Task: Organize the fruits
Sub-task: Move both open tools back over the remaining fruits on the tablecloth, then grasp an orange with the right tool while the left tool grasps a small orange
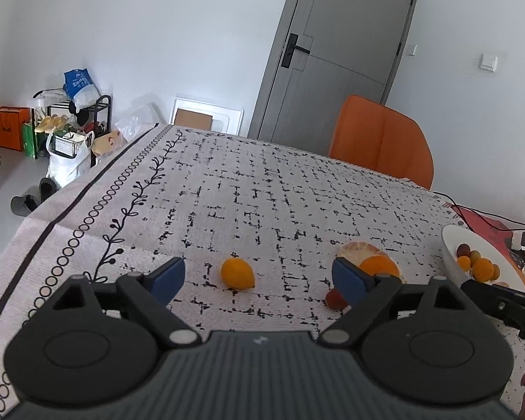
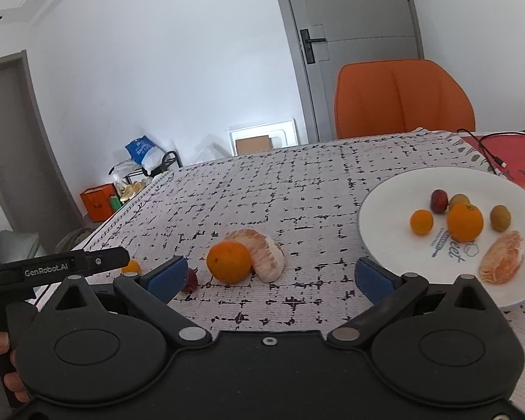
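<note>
My left gripper (image 1: 259, 278) is open and empty, low over the tablecloth, with a small orange kumquat (image 1: 238, 273) lying between its jaws. An orange (image 1: 378, 266), a peeled pomelo piece (image 1: 358, 248) and a small red fruit (image 1: 334, 299) lie by its right finger. My right gripper (image 2: 269, 278) is open and empty, just short of the orange (image 2: 229, 260) and the pomelo piece (image 2: 262, 252). The red fruit (image 2: 190, 280) sits by its left finger. The white plate (image 2: 385, 210) at the right holds several fruits and a peeled segment (image 2: 502, 262).
An orange chair (image 2: 404, 98) stands at the table's far side. A red mat with a black cable (image 2: 490, 155) lies beyond the plate. The table's left edge (image 1: 52, 224) drops to a floor with bags and shoes. The left gripper's body (image 2: 52, 267) shows at the right view's left.
</note>
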Motion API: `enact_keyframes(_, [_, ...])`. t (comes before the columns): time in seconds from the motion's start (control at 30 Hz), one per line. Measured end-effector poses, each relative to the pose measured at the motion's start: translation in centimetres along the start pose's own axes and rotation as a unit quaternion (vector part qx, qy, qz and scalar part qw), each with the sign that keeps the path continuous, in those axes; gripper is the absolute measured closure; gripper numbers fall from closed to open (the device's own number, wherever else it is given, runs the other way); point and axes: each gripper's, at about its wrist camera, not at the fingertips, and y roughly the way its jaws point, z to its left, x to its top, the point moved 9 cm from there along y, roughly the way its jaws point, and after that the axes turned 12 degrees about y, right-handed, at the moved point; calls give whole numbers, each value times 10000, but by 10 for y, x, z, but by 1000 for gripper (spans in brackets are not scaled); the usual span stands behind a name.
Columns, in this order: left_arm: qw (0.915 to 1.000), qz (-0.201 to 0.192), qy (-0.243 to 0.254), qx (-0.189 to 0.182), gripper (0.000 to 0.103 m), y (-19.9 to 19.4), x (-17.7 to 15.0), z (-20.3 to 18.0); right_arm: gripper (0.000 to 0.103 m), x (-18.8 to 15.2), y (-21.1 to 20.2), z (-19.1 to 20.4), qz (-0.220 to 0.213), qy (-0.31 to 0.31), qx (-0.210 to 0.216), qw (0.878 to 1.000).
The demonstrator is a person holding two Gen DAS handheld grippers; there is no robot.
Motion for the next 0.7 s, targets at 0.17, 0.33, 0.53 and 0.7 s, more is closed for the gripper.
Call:
enact_keyframes(0.17, [10000,59,-73,15,20,8,-3,6,1,-2,12,5,99,-48,39,9999])
enact_keyframes(0.33, [9998,137,-111,8,30,18,-2,9,6,-1,22,11,186,-138,94,9997])
enact_keyframes(0.53, [9995,272,-133,11,44,29,-4,9,10,0,30,17,254,-165,145,9994])
enact_keyframes(0.7, [9992,359,-138,66,80,35,-8,11,11,-3,38,20,339,-192,171,9991])
